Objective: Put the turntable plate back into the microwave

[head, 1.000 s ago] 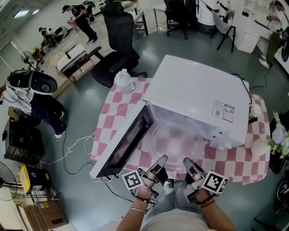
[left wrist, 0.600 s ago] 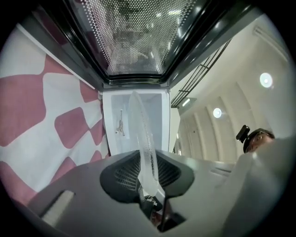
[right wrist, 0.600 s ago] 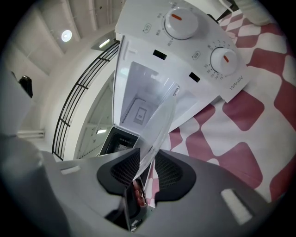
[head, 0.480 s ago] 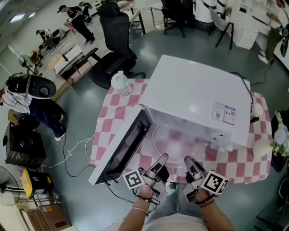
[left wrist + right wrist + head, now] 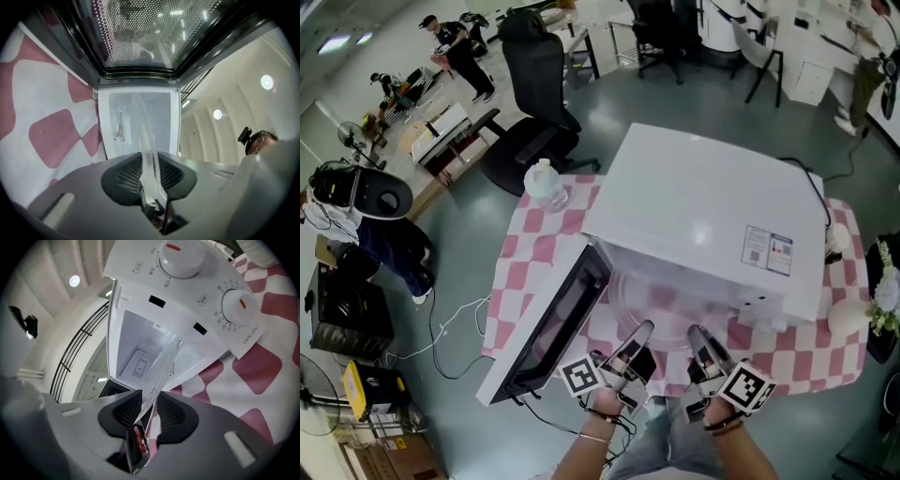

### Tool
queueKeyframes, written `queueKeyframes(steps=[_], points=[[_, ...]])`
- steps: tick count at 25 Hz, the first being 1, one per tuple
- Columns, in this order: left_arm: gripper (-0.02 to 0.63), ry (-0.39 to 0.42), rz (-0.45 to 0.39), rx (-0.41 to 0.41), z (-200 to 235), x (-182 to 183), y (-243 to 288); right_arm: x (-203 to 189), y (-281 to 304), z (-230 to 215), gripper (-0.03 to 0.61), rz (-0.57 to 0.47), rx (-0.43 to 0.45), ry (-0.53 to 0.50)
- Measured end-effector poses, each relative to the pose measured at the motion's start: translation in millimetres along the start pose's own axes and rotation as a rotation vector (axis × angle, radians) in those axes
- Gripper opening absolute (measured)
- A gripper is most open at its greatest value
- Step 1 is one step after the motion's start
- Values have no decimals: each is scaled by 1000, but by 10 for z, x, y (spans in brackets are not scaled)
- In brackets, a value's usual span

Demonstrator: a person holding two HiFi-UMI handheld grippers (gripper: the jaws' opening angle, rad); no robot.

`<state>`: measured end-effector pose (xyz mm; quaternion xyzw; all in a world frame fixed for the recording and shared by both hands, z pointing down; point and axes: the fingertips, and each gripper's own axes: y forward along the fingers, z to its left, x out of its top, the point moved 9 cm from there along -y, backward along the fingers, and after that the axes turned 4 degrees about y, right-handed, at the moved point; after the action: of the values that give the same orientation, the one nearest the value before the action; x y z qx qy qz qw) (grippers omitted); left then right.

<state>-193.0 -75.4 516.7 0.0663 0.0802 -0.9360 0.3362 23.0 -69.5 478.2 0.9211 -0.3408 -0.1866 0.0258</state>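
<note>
The clear glass turntable plate [image 5: 664,302] is held level at the mouth of the white microwave [image 5: 712,206], its far part under the oven's top. My left gripper [image 5: 635,338] is shut on the plate's near left rim and my right gripper [image 5: 702,341] on its near right rim. In the left gripper view the plate's edge [image 5: 145,140] runs from between the pads [image 5: 124,180] toward the white cavity [image 5: 159,112]. The right gripper view shows the plate's rim [image 5: 161,366] pinched between the dark pads [image 5: 173,416], pointing into the cavity [image 5: 138,357].
The microwave door [image 5: 548,323] hangs open to the left. A plastic water bottle [image 5: 546,183] stands on the red-and-white checked tablecloth [image 5: 520,272] at the back left. Two dials [image 5: 180,256] sit on the control panel. A black office chair [image 5: 534,94] stands behind the table.
Both grippers have carried the plate forward, and more of it now lies under the microwave's top. The door stays open.
</note>
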Motion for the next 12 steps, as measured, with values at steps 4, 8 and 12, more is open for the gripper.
queueKeyframes(steps=[4, 8, 12], points=[[71, 17, 22, -4, 79, 55, 135, 59, 60, -56, 94, -48, -11, -27], [72, 31, 32, 4, 148, 105, 220, 92, 137, -121, 94, -75, -10, -30], [75, 63, 27, 10, 217, 136, 283, 124, 205, -174, 94, -102, -6, -41]])
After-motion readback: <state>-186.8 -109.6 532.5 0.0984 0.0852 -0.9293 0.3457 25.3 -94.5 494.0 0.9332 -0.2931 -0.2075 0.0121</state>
